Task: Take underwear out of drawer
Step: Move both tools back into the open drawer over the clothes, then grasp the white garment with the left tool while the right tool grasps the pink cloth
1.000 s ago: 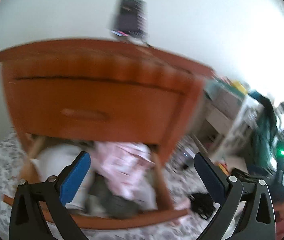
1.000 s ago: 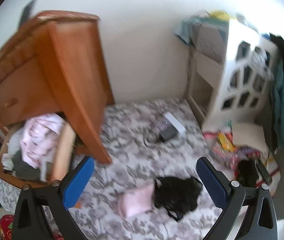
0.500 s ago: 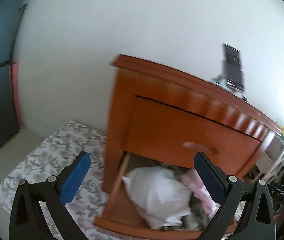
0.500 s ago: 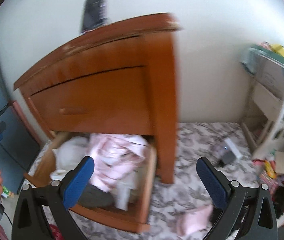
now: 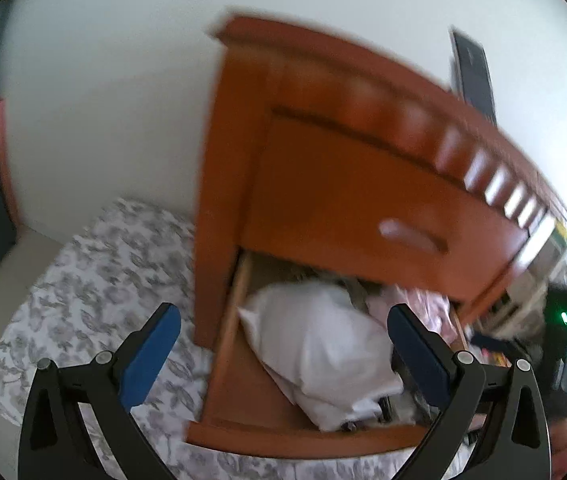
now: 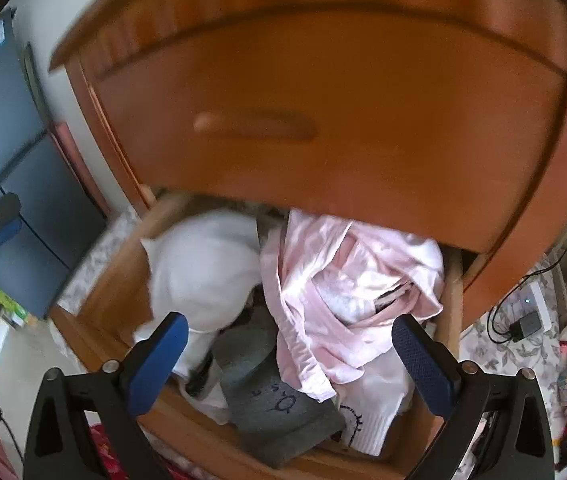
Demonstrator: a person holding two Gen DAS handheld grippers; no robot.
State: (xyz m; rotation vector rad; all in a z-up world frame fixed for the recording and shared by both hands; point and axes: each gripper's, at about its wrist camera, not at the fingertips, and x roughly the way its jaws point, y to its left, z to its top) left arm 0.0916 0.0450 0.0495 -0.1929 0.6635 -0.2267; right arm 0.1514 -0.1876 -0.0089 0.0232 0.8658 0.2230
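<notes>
The right gripper [image 6: 285, 356] is being brought in close over the open bottom drawer [image 6: 111, 292] of the orange wooden nightstand [image 6: 343, 92], which a second ago was being seen from well to the side, across the patterned floor mat. Its blue-padded jaws are being held wide apart, with nothing between them, and are now being lined up above the heap of clothing. The left gripper [image 5: 283, 352], likewise spread wide and empty, is being swung across the left side of the same drawer [image 5: 235, 380], the view being smeared by the motion. The reach for a garment is judged to be just beginning; nothing is yet being lifted.

Inside the drawer, a crumpled pale pink satin garment [image 6: 343, 280] is being shown on top at the right, draped partly over a folded grey piece [image 6: 279, 412] and a white knit piece [image 6: 375, 408] at the front. A bulky white bundle [image 6: 203, 272] is filling the left half. Which of these is the underwear cannot be told with certainty; the pink garment is sitting most directly between the right gripper's pads. The upper drawer [image 6: 323, 120] is being left closed.
</notes>
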